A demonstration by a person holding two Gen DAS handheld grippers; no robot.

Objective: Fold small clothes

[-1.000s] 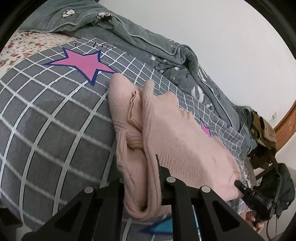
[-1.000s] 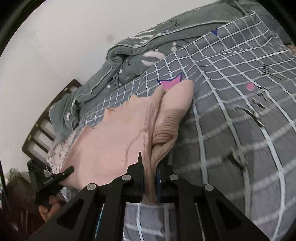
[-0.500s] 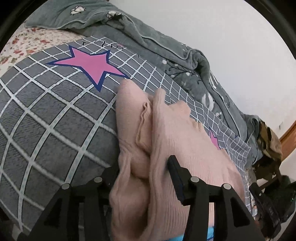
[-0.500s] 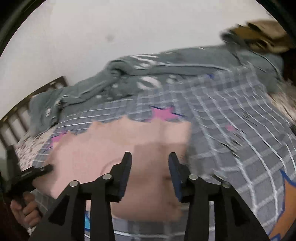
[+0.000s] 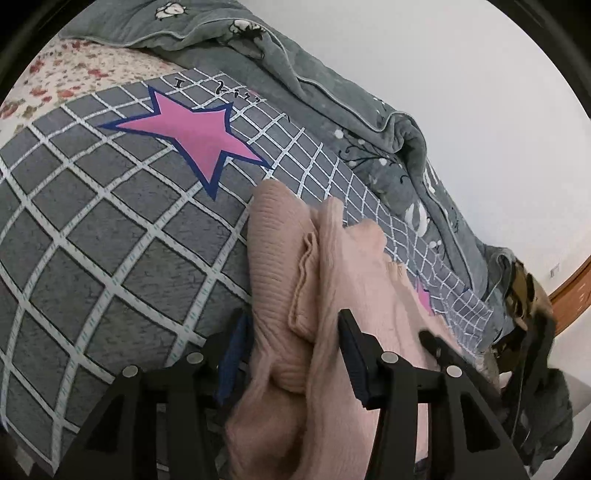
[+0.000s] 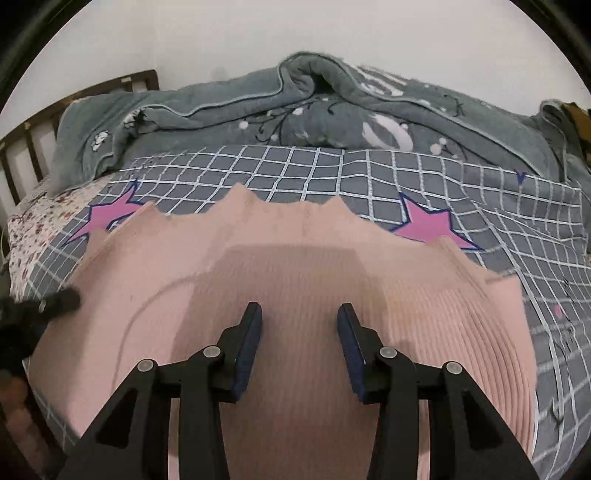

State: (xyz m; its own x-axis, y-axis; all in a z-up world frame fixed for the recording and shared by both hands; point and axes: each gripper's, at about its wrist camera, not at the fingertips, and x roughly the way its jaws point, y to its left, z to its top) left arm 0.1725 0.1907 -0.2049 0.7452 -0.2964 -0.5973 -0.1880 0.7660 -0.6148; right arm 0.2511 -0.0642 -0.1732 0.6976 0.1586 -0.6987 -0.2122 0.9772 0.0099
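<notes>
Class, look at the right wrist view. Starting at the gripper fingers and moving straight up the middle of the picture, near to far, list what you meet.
right gripper → pink knit garment → grey checked bedspread → rumpled grey blanket → white wall

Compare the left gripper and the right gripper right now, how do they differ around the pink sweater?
The left gripper straddles a bunched fold at the edge of the pink sweater; the right gripper hovers over its flat ribbed middle. The left has knit between its fingers; the right has none. Both are open.
</notes>
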